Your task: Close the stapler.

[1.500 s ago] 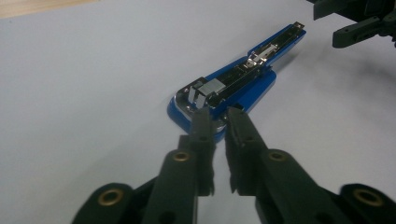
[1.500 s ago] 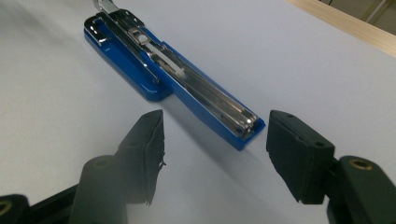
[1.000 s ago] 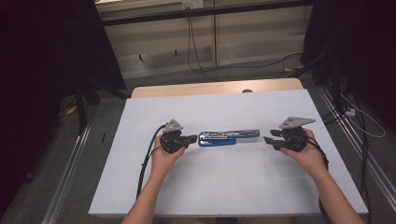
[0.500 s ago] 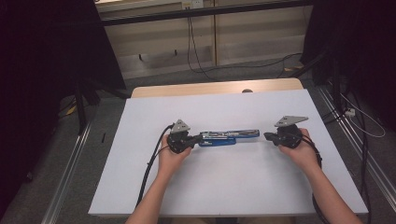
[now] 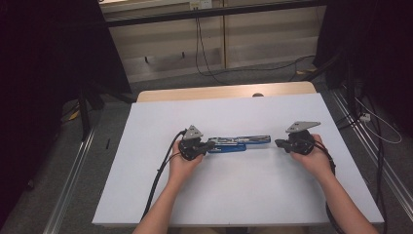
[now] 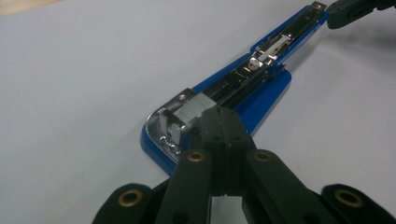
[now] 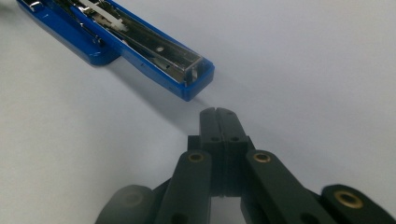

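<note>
Blue stapler (image 5: 237, 144) lies opened flat mid-counter (image 5: 243, 195). Left hand-held gripper (image 5: 207, 145) closed, tips against its near-left metal end; right hand-held gripper (image 5: 277, 143) closed, empty, just right. Likely rigid, slick, hinged; grip blue sides.

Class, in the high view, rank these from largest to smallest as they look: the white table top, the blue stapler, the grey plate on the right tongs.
1. Table top
2. Stapler
3. Grey plate
</note>
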Demonstrator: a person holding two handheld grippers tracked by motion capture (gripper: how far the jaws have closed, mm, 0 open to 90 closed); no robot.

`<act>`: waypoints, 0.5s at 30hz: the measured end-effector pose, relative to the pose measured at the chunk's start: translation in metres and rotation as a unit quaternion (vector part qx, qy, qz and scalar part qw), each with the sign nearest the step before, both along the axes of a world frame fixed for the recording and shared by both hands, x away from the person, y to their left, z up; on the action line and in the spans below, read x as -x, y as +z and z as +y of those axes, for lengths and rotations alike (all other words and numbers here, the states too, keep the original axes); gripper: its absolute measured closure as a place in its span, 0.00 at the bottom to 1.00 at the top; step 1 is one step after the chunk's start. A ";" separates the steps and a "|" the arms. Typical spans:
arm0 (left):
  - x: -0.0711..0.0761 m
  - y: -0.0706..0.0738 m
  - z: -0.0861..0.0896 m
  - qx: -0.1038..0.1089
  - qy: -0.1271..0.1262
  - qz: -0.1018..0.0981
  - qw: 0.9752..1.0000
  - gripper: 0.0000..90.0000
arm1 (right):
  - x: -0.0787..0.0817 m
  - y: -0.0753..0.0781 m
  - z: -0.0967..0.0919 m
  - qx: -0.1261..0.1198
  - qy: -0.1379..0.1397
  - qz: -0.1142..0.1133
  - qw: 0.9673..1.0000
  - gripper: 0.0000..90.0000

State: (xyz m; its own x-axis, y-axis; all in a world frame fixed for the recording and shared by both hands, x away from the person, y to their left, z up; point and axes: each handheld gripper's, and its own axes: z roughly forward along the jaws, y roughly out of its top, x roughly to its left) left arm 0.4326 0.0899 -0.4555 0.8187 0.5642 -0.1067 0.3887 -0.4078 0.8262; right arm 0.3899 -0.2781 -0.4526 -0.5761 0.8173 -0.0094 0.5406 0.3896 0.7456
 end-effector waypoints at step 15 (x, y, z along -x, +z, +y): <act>-0.002 -0.006 0.001 -0.006 -0.008 -0.003 1.000 1.00 | -0.003 -0.004 0.008 -0.007 0.018 0.009 1.000 1.00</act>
